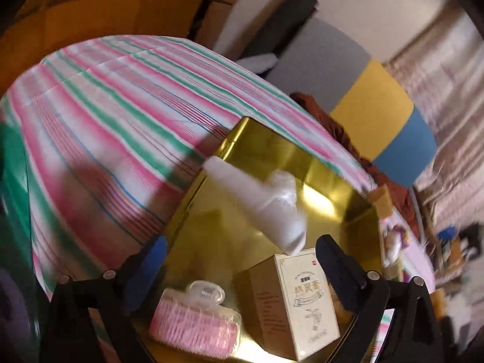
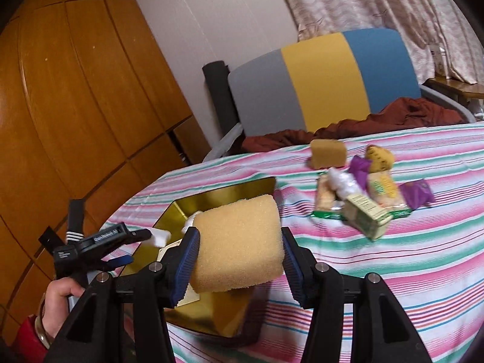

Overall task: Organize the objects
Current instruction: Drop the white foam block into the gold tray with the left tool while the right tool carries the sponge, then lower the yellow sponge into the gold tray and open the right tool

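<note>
Over the gold tray (image 1: 317, 181), the left gripper (image 1: 242, 260) stands with its jaws wide apart and nothing pressed between them. A white wrapped tube (image 1: 260, 202) is caught blurred just ahead of its fingertips, apparently dropping free into the tray. Nearer the gripper, inside the tray, lie a pink brush (image 1: 193, 326) and, to its right, an upright cream carton (image 1: 302, 299).

To the right, the right gripper (image 2: 239, 257) squeezes a yellow sponge (image 2: 239, 242) between its blue pads, holding it above the tray's near end. Far beyond its right finger, on the striped cloth (image 2: 393, 287), loose items remain: a second sponge (image 2: 328, 153), snack packets (image 2: 384, 193) and a small green box (image 2: 367, 216).

The step in hand looks like loading the tray. Next, the sponge likely needs lowering into free gold floor beside the carton before the jaws let go.
</note>
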### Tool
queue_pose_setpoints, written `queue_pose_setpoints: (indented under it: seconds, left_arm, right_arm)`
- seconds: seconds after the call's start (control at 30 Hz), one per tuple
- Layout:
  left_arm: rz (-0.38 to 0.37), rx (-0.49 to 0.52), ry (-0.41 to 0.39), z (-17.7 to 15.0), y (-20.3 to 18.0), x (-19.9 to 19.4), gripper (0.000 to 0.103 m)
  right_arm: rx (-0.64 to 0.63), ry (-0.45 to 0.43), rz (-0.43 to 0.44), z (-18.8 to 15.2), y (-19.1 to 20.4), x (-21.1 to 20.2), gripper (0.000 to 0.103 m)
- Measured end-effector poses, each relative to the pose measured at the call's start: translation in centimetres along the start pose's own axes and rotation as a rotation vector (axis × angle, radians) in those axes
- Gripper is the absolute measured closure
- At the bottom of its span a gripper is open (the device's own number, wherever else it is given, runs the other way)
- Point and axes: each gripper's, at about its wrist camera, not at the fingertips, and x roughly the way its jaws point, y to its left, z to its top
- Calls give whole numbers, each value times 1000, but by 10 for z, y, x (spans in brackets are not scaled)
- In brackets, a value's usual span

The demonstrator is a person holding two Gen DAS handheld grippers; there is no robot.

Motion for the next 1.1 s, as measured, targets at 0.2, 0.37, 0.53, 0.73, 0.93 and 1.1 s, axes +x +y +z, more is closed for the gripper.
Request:
queue_pose_setpoints:
  seconds: [0.2, 0.37, 0.53, 0.73, 0.93, 1.1]
  left_arm:
    - [6, 8, -2, -11, 5, -14, 0]
    - [5, -27, -25, -17, 13, -31, 0]
    - [70, 9, -99, -19, 10, -50, 0]
    - [84, 5, -96, -22, 18, -57, 0]
    - [87, -6, -88, -25, 21, -59, 0]
    - [81, 5, -91, -30, 17, -61, 0]
  right_arm:
    - [-32, 52, 19, 2, 17, 26, 49]
    - [-55, 124, 26, 9, 29, 51, 49]
    - [-59, 198, 25, 22, 40, 97, 49]
    - [-80, 292, -4, 27, 49, 152, 46]
    - [-68, 343, -40, 26, 46, 176, 30]
    - [-3, 291, -33, 29, 32, 148, 23]
